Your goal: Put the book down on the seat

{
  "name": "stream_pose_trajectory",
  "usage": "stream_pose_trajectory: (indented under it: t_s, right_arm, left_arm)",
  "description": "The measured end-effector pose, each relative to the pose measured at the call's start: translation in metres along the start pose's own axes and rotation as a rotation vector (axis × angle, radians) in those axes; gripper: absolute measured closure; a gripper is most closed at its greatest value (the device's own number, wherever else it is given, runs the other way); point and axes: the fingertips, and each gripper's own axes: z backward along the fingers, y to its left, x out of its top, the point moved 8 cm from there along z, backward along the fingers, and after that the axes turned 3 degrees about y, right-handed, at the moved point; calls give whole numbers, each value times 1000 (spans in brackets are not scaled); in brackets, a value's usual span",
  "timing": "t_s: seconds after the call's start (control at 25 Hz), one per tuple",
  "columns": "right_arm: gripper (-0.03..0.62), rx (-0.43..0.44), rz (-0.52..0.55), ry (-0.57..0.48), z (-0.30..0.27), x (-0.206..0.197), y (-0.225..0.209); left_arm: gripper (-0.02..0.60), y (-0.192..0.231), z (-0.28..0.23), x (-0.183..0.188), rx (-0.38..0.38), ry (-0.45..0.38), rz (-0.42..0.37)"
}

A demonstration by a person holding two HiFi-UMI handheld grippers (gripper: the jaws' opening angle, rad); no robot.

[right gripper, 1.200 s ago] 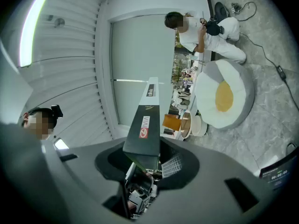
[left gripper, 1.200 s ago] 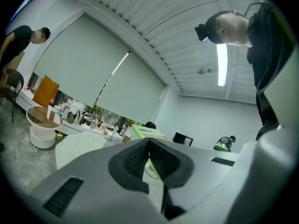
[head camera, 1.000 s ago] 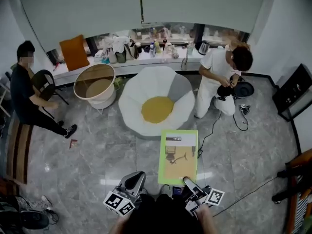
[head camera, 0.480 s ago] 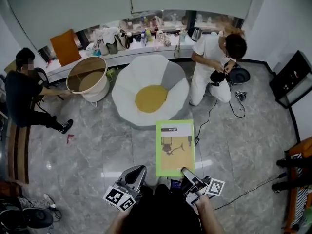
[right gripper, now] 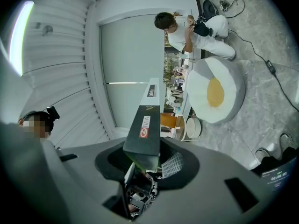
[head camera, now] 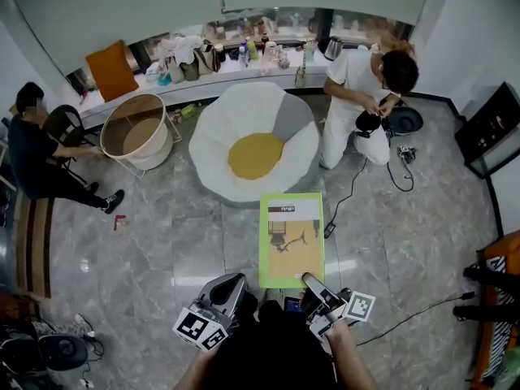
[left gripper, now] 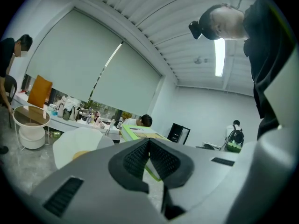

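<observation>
A book point(head camera: 292, 239) with a green-edged cover is held flat over the floor, its near edge clamped in my right gripper point(head camera: 313, 284). In the right gripper view the book's dark spine point(right gripper: 145, 127) stands between the pads. The seat point(head camera: 255, 151), a white flower-shaped cushion with a yellow centre, lies on the floor just beyond the book; it also shows in the right gripper view as the seat point(right gripper: 216, 92). My left gripper point(head camera: 229, 287) hangs low at the left, jaws together with nothing in them; in its own view the left gripper point(left gripper: 149, 148) shows its pads meeting.
A round wooden-rimmed tub point(head camera: 135, 132) stands left of the seat. A person in white point(head camera: 357, 104) crouches at its right; another person point(head camera: 36, 149) sits at the far left. A cluttered ledge point(head camera: 236, 59) runs along the back. Cables point(head camera: 349, 197) trail on the floor.
The view has shifted slightly; the book and both grippers keep their places relative to me, and the seat sits about the same distance ahead.
</observation>
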Motion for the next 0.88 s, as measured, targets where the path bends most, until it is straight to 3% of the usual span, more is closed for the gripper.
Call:
stream_pose_trajectory:
  t_s: [0.44,0.88]
  right_arm:
    - [439,-36,7,24,-39,15,1]
    - [439,-54,29,17,-124,37,-2]
  left_arm:
    - [568,36,-16,13,16,11,-19]
    - [568,120,-40,44,29,32,-27]
